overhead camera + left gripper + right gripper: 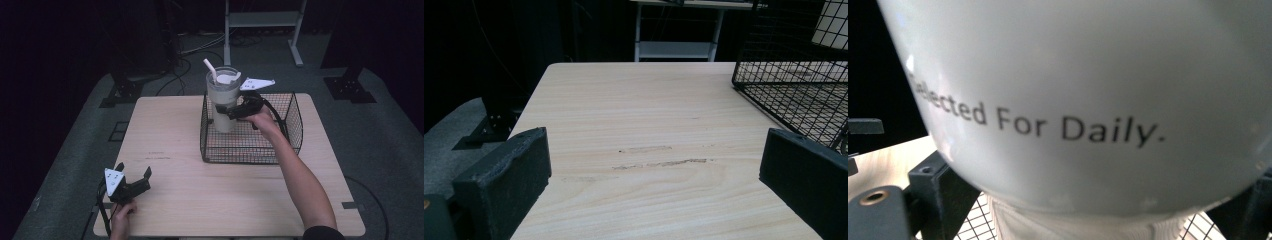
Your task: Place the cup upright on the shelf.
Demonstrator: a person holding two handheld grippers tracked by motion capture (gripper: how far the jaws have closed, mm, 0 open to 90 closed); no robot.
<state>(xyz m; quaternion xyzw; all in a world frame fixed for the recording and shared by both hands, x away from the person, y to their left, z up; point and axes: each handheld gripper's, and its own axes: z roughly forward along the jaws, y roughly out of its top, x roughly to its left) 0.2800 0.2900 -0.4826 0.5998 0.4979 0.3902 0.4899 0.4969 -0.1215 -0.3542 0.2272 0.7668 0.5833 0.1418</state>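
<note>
Now: tumbler gripped upright inside the wire basket.

From the high view, the right gripper (231,111) has its fingers clamped on the white tumbler (223,100), upright in the black wire basket (287,145), likely so lid and straw (210,69) stay level; the left gripper (134,176) rests spread open near the worktop (240,195) edge, out of the way. Its own view shows fingers (504,175) wide apart over bare wood beside the basket (784,85). Right gripper view: the tumbler (1088,100), printed "For Daily.", sits close between the fingers (935,192).
</note>
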